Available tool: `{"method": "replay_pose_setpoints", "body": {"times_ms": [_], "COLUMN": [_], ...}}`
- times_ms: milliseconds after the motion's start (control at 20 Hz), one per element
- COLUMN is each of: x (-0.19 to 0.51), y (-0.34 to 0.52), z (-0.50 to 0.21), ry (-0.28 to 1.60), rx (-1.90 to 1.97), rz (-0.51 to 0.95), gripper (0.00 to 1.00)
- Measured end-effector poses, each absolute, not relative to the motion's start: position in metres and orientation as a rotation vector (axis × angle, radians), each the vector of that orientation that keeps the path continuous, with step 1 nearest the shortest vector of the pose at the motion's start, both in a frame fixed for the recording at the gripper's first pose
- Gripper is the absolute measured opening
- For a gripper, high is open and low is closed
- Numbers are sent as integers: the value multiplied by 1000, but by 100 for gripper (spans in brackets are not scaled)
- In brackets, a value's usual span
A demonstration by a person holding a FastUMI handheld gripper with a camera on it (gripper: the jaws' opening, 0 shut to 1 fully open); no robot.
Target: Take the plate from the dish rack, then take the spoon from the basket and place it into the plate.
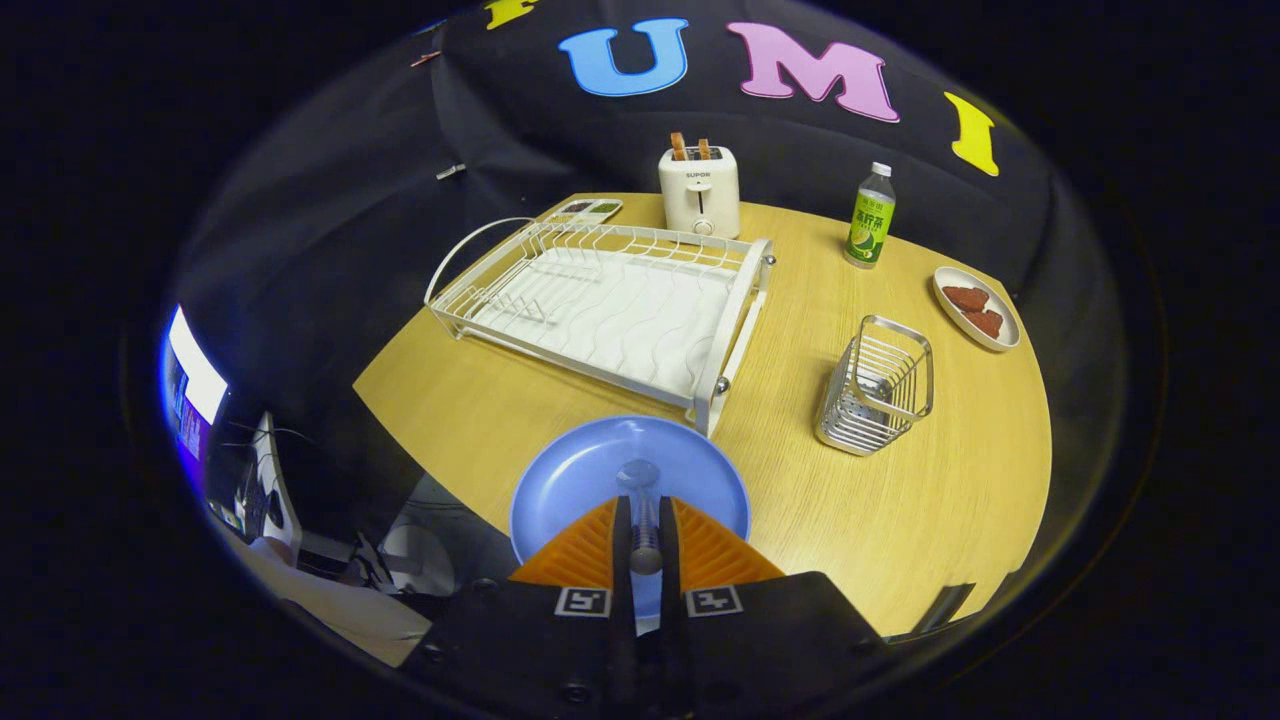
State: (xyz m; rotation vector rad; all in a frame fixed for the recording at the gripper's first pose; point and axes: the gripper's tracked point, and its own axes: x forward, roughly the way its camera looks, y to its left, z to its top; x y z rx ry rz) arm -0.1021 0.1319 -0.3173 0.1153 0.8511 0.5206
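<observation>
I am holding the gripper clamped on the spoon, hovering over the blue plate lying near the empty dish rack; the basket looks emptied; only releasing is remaining, I judge.

Hand-held gripper clamps the spoon above the blue plate

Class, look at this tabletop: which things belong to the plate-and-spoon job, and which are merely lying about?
Belonging to the job: blue plate; spoon, gripped between the jaws of the gripper above the plate; dish rack; wire basket.

Lying about: toaster; green bottle; small dish of brown pieces; flat tray behind the rack.
</observation>
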Motion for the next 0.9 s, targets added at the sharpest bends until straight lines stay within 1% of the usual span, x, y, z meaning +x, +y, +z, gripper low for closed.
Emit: {"method": "replay_pose_setpoints", "body": {"times_ms": [200,250,400,700,750,800,900], "x": [-113,-115,-118,-114,-113,-113,-114], "y": [130,128,122,112,112,112,115], "z": [-339,-345,-361,-375,-374,-373,-371], "ry": [910,930,965,983,977,972,965], "rx": [98,90,73,72,76,76,75], "rz": [533,528,495,419,417,417,426], "gripper": [13,14,15,27,35,39,61]}}
